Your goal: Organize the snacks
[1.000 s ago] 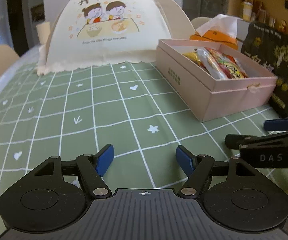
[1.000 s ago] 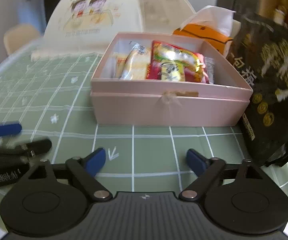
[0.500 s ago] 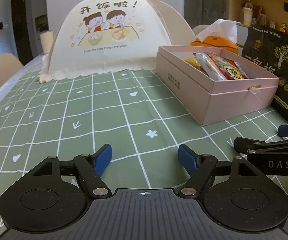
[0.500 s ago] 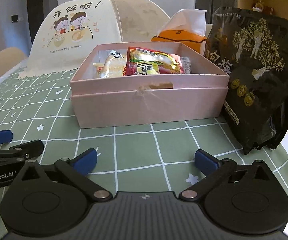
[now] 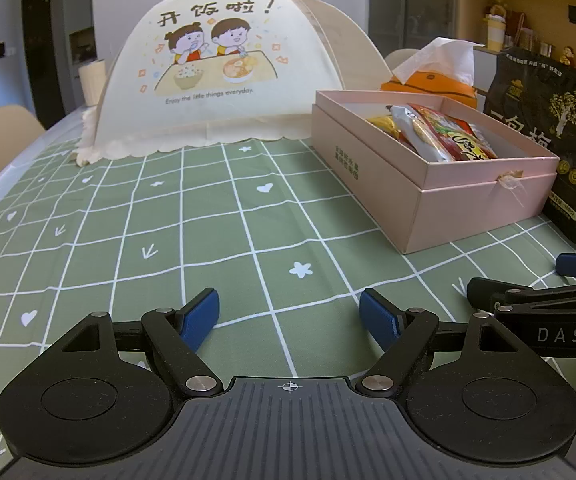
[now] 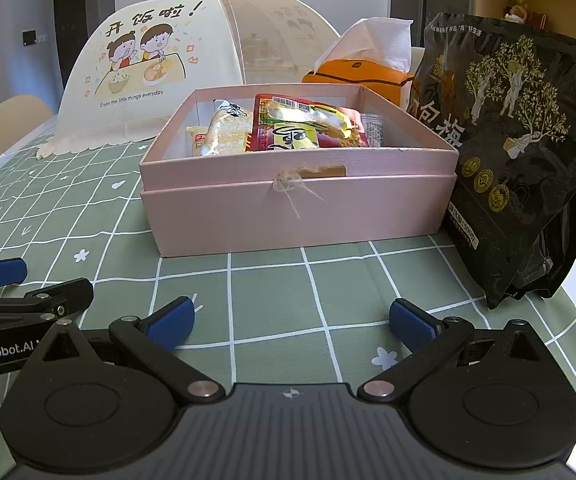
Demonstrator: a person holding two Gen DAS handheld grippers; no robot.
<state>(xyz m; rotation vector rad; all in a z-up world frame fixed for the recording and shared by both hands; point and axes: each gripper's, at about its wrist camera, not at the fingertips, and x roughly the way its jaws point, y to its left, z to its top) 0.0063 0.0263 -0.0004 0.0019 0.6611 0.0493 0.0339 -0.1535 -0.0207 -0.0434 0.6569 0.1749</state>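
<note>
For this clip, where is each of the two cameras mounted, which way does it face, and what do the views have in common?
Left wrist: on the left gripper, low over the green checked tablecloth, facing the food cover, with the pink box to its right; its own open fingers show, and the right gripper's fingers at the right edge.
Right wrist: on the right gripper, facing the pink box head-on, black bag to the right; its own open fingers show, and the left gripper's at the left edge.
Shared: box, snacks, cover, orange tissue box, bag, tablecloth.

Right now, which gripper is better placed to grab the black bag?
Right. The right gripper is open with the black bag just ahead to its right; the left gripper faces bare tablecloth.
</note>
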